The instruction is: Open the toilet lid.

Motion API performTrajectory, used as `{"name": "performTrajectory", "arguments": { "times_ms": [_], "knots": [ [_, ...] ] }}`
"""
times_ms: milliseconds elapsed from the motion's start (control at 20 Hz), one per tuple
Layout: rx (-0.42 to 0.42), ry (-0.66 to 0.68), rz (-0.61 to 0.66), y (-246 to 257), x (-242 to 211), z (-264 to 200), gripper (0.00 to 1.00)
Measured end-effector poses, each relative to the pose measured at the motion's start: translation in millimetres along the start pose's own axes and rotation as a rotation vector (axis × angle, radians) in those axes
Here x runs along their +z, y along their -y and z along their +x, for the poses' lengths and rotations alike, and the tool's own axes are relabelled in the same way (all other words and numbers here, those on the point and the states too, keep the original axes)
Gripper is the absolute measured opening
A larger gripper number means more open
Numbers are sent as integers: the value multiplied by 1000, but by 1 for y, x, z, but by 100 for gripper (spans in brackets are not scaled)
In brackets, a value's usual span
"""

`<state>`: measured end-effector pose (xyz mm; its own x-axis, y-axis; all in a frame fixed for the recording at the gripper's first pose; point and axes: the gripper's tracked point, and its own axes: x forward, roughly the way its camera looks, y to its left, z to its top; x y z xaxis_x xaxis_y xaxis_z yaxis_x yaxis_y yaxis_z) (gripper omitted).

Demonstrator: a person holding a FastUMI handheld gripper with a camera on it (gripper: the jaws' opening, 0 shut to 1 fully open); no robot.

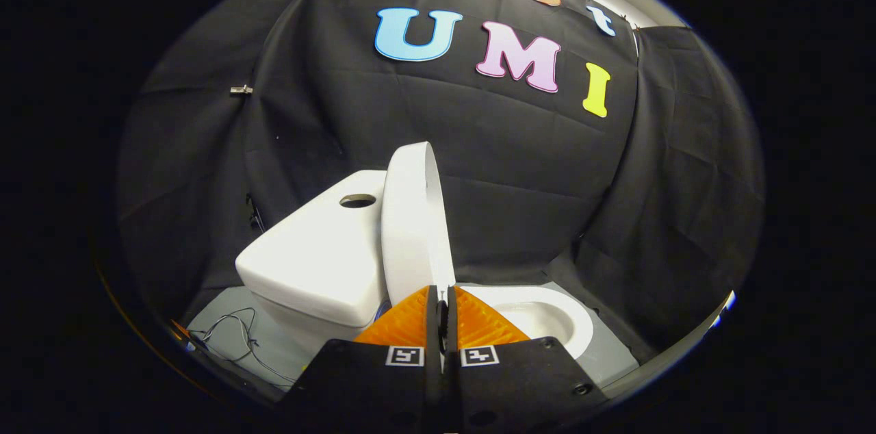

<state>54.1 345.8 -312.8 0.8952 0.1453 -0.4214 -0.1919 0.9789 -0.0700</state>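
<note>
The toilet lid (410, 228) stands almost upright, seen nearly edge-on, and its back leans toward the tank (321, 263), which is just behind it. The open bowl (547, 314) lies on the other side of the lid, low and in front of it, with its white rim free.

The gripper (442, 314) has its two orange fingers (404, 324) pressed close together, with only a thin dark slit between them. The lower edge of the lid comes down just at the tips of the fingers. I cannot tell whether they pinch this edge or only stand before it, because the fingers hide the contact.

The lid looks like hard, smooth, glossy plastic. I judge it stiff and rather light, turning on a hinge near the tank. Such a surface is slippery, so a thin pinch on the rim can slide off. A better place to hold it is the free rim, far from the hinge, where a small push turns it easily.

The lid seems already near its resting place against the tank, so the task looks almost done. If it is released too early, it may fall back on the bowl with a bang.
</note>
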Motion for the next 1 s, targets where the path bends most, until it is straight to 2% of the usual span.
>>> {"name": "performTrajectory", "arguments": {
  "times_ms": [250,300,400,550,700,1000],
  "knots": [
    [7,19,-45,-1,5,-3,9],
    [11,33,-52,-3,9,-4,12],
    [6,66,-78,-1,17,-10,25],
    [12,83,-90,-4,23,-17,66],
    [34,75,-84,-6,24,-21,99],
    [69,113,-25,0,55,-45,98]
  ]
}}
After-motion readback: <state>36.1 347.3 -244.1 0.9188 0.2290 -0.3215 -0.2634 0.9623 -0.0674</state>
